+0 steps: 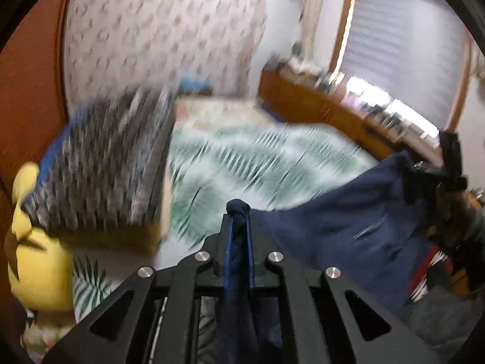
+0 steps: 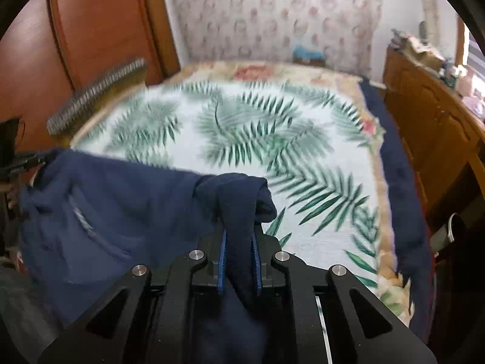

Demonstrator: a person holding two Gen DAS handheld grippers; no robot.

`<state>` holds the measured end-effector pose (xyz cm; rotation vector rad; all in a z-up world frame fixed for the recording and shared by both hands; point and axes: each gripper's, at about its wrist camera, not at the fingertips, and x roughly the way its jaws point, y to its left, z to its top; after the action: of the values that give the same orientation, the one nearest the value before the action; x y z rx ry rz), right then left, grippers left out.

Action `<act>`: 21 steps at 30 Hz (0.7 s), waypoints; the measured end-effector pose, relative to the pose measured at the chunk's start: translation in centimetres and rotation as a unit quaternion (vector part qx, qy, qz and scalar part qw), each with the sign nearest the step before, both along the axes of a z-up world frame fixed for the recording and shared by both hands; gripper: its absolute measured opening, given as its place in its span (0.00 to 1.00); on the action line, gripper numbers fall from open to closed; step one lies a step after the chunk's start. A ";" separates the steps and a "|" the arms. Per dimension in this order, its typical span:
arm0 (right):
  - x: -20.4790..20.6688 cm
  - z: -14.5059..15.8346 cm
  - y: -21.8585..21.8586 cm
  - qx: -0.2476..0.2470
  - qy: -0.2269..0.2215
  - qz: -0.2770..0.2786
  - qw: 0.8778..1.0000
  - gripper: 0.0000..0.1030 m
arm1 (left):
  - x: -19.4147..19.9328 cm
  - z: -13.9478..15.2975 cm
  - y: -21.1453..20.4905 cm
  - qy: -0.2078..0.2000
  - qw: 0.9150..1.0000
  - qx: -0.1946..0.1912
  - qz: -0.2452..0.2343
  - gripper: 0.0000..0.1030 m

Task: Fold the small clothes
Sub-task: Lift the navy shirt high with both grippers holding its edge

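Right up against the lens, the left claw [image 1: 238, 212] was clamped tight on a bunched corner of the small navy-blue cotton garment [image 1: 348, 227], the cloth squeezed between its blue-edged pads and poking out past the tips. From there the garment stretched away to the right, where the right claw [image 1: 451, 163] showed at its far corner.

Over on the right wrist view, the right claw [image 2: 239, 212] was likewise closed on a fold of the same navy garment [image 2: 115, 212], fabric draped over the fingertips and hanging down between the black fingers. The cloth ran off to the left of that view, toward the dark shape of the left claw [image 2: 18, 163] at the edge.

So the garment hung in the air between the two claws, above the bed cover, a white sheet printed with green palm fronds [image 2: 242, 127]. A yellow plush toy [image 1: 36, 257] sat at the lower left of the left view, beside a grey-and-white patterned folded blanket [image 1: 106, 163], badly blurred. A brown wooden cabinet [image 2: 430, 127] stood along the bed's right side, and floral wallpaper [image 2: 272, 15] lay behind.
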<state>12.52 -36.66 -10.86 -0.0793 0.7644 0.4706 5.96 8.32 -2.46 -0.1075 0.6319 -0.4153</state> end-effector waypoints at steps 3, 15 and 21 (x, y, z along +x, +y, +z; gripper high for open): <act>-3.2 4.9 -0.9 0.030 -0.055 -0.010 0.998 0.10 | -1.6 5.0 -0.5 -0.058 0.998 -0.010 -0.011 0.04; -13.3 24.7 -1.3 0.010 -0.254 -0.015 0.967 0.10 | -6.9 21.3 3.7 -0.231 0.973 -0.023 0.004 0.04; -15.8 29.8 -1.4 0.021 -0.314 -0.022 0.949 0.10 | -8.2 24.7 6.5 -0.277 0.960 -0.030 0.028 0.04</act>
<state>-3.24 -38.06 18.90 -0.1630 0.1282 0.3858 -2.27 14.79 22.25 -0.0607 0.0631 -0.3876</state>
